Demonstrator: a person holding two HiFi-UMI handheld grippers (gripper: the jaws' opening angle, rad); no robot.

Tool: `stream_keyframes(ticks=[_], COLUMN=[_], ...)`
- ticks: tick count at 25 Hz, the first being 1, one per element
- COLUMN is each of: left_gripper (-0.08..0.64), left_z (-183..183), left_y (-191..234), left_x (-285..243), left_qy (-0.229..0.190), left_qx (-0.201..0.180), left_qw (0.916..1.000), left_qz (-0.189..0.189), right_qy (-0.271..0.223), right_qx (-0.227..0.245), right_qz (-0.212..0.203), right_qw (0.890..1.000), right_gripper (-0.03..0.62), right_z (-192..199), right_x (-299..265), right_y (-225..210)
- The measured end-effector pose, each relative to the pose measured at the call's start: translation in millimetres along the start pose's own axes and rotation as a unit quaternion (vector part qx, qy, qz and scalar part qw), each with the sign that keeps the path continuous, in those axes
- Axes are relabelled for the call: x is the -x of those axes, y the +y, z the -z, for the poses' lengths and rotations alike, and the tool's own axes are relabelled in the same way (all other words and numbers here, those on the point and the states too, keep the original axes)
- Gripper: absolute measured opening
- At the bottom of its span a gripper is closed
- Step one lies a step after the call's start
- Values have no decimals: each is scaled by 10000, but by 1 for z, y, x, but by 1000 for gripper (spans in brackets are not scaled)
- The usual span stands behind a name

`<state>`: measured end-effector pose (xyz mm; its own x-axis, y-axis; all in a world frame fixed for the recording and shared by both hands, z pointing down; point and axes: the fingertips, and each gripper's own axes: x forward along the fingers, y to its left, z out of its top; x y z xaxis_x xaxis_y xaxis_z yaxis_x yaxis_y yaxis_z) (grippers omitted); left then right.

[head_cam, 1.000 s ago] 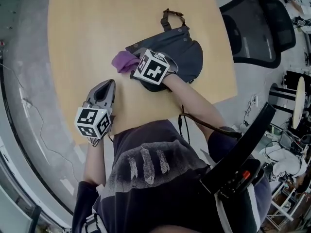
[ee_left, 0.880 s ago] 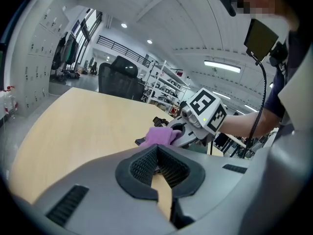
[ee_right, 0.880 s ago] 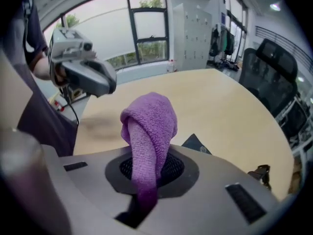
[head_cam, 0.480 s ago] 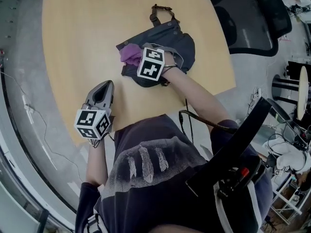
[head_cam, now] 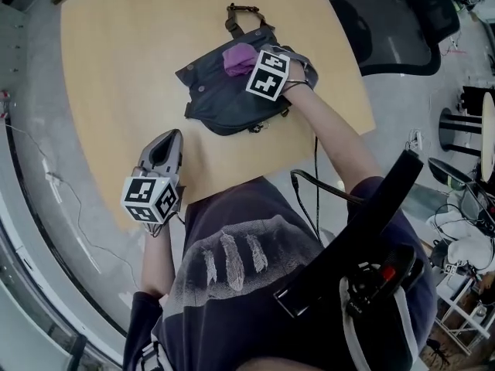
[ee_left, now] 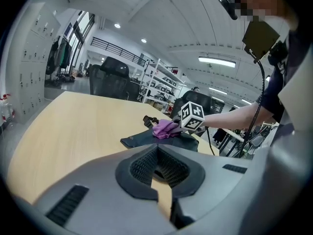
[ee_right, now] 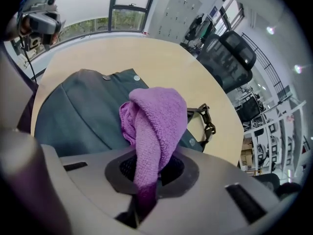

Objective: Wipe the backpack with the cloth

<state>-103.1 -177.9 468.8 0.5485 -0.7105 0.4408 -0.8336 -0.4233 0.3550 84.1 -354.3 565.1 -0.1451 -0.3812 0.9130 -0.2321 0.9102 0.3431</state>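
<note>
Two grippers are shown in the head view: the right gripper [head_cam: 250,65] on the backpack [head_cam: 220,103] at upper centre, the left gripper [head_cam: 170,136] at lower left. In the left gripper view, the jaws are closed and empty. In the right gripper view, the cloth [ee_right: 157,115] is clamped over the backpack. Wiping is judged under way; a pressed sweep across the fabric is called for next.

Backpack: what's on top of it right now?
A purple cloth, clamped in the right gripper's jaws, sits on the backpack near its strap. The fabric beneath cloth and gripper is covered.
</note>
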Motion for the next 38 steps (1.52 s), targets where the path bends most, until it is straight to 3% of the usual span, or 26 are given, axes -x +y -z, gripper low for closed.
stream_keyframes(ticks=[7,16,21,27,33,38], left_gripper=[8,8,8,8,8,8], left_z=[3,6,3,2,4,5], left_y=[-11,-25,-26,-19,-16,-10], left_x=[1,-8,-10,-8,-7,-4], left_qy=[13,97,69,20,24,8], left_qx=[-48,-89,-141,-144,-178,-167], left_qw=[10000,9999,9998,9998,9994,9991], left_qz=[-65,51,105,166,292,380], right_qy=[56,762,693,698,591,533], right_qx=[-340,-832,-836,-452,387,729], right_qz=[527,799,761,748,533,346], right_qw=[9980,9904,9912,9937,9961,9953], right_gripper=[29,30,30,29,29,29], right_z=[34,122,118,108,66,44], right_x=[9,18,25,38,49,54], right_y=[-34,-59,-43,-3,51,84])
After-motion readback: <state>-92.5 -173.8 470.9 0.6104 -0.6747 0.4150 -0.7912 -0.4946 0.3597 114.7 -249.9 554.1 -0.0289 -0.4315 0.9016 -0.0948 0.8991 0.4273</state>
